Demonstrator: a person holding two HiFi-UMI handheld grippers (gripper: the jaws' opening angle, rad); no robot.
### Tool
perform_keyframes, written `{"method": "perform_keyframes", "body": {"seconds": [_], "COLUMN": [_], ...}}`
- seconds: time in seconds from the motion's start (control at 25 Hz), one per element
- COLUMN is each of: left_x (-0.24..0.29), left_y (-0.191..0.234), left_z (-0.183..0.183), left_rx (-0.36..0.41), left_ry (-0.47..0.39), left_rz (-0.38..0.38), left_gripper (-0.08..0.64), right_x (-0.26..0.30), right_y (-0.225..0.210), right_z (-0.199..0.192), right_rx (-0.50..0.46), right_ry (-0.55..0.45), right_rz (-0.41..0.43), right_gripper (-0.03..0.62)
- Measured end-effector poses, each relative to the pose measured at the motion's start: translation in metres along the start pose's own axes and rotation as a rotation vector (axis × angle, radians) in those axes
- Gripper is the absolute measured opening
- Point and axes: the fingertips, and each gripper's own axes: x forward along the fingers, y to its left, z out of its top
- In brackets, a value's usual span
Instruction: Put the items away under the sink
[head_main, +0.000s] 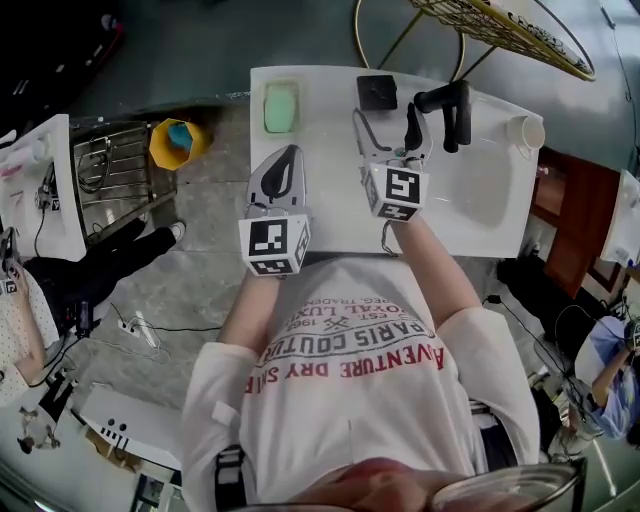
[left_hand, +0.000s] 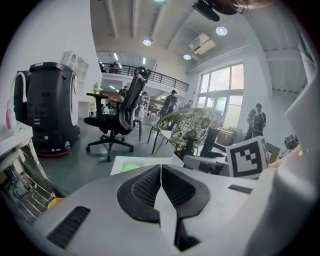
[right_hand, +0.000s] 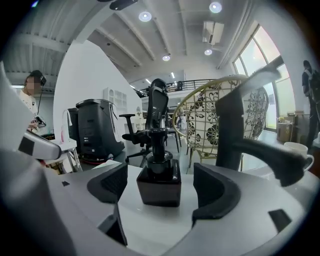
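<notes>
1. Holds the right claw (head_main: 390, 125) wide open over the white desk (head_main: 320, 90), grey jaws and black pads either side of the black dispenser bottle (right_hand: 160, 175) and clear of both its faces. Seems lined up to close on the first item bound for under the sink.
2. Carries the left claw (left_hand: 161, 185) shut and empty, ribbed black pads pressed flat together, above the desk's left half. Looks held in reserve, perhaps for a cupboard door; no view takes in that cupboard.
3. Finds the bottle upright at the back of the desk, near the black faucet (head_main: 447, 108). Shows a square, glossy, dark body with a slim pump on top. Offers flat sides that suit a straight squeeze, though slick enough to call for a low, centred grip.
4. Leaves a pale green pad (head_main: 281, 106), a rounded rectangle that could be a soap dish or a sponge, at the desk's back left, just beyond the left claw.
5. Leaves a white cup (head_main: 526, 131), smooth and round-rimmed, at the desk's far right corner, well apart from both claws.
6. Counts nothing stowed yet, judging by all three items on top of the desk.
</notes>
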Motion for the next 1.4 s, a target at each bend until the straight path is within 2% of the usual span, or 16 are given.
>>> {"method": "perform_keyframes", "body": {"seconds": [0.28,0.52,0.72,1.16,1.4], "left_x": [0.019,0.026,0.024,0.014,-0.004], "left_y": [0.010,0.025,0.026,0.041,0.033], "left_z": [-0.019,-0.021,-0.026,-0.038,-0.033], "left_rx": [-0.015,-0.023,-0.040,-0.061,-0.045], "left_ry": [0.044,0.056,0.052,0.046,0.026], "left_rz": [0.015,0.057,0.079,0.111,0.090], "left_gripper": [0.028,0.026,0.028,0.026,0.026], "right_x": [0.042,0.065,0.061,0.054,0.017], "right_y": [0.005,0.002,-0.009,-0.004,-0.002], "right_z": [-0.012,-0.016,-0.019,-0.027,-0.025], "right_rx": [-0.032,-0.082,-0.114,-0.086,0.005], "right_ry": [0.008,0.011,0.022,0.093,0.085], "right_rz": [-0.008,-0.082,-0.114,-0.017,0.030], "right_gripper": [0.396,0.394,0.393,0.376,0.376]}}
